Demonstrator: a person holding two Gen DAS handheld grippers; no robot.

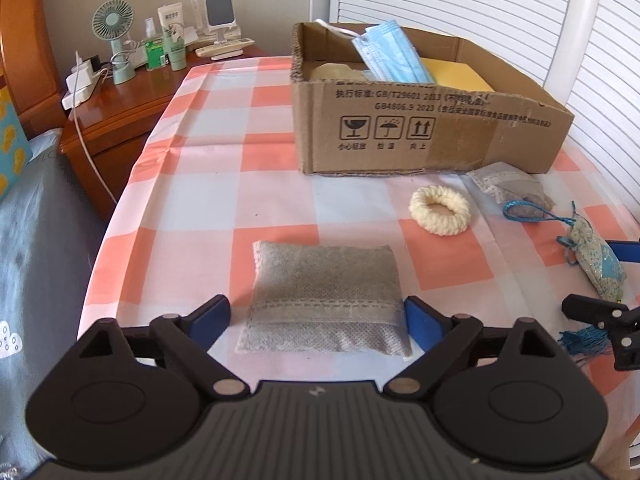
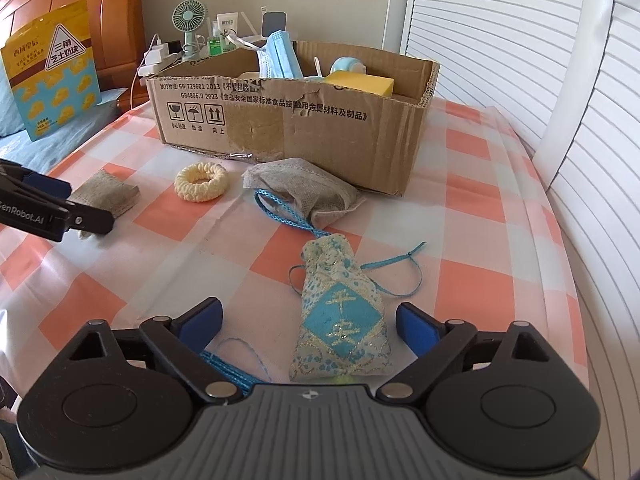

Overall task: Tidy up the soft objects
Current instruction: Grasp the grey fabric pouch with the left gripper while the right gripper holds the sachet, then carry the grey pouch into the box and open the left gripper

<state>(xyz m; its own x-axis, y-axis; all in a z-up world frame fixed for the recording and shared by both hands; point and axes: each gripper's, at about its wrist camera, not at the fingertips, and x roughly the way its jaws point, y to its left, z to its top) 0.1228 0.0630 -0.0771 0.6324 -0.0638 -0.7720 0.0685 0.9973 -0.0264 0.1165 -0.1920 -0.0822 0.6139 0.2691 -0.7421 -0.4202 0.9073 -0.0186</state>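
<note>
On checked cloth, largest first:
Tablecloth (image 1: 200,208): orange, white and pale blue squares, spread under everything.
Cardboard box (image 1: 400,128): open-topped, at the far middle of the cloth, torn along the front rim; printed handling symbols on its front wall.
Box contents: blue face mask (image 1: 390,54) draped over the far rim, yellow sponge (image 2: 360,82) inside, other items too hidden to name.
Left gripper (image 1: 316,318): jaws spread wide, one blue pad on either side of the near end of the grey sachet, right pad just beside its edge, left pad a little apart; contact not certain.
Right gripper (image 2: 308,320): jaws spread wide, holding nothing, blue pads flanking the brocade pouch without touching it.
Grey sachet (image 1: 324,300): flat mesh pillow, lying between the left gripper's fingers, well short of the box.
Second grey sachet (image 2: 308,192): crumpled, lying against the front right of the box.
Brocade pouch (image 2: 340,316): pale blue and gold, lying flat near the right gripper, neck pointing toward the box.
Blue cord (image 2: 280,212): looped from the pouch neck, resting over the second grey sachet.
Cream scrunchie (image 1: 440,210): ring shape, on the cloth between the two grey sachets, in front of the box.
Nightstand (image 1: 120,108): wooden, left of the cloth, carrying a small green fan (image 1: 114,20), bottles and chargers.
</note>
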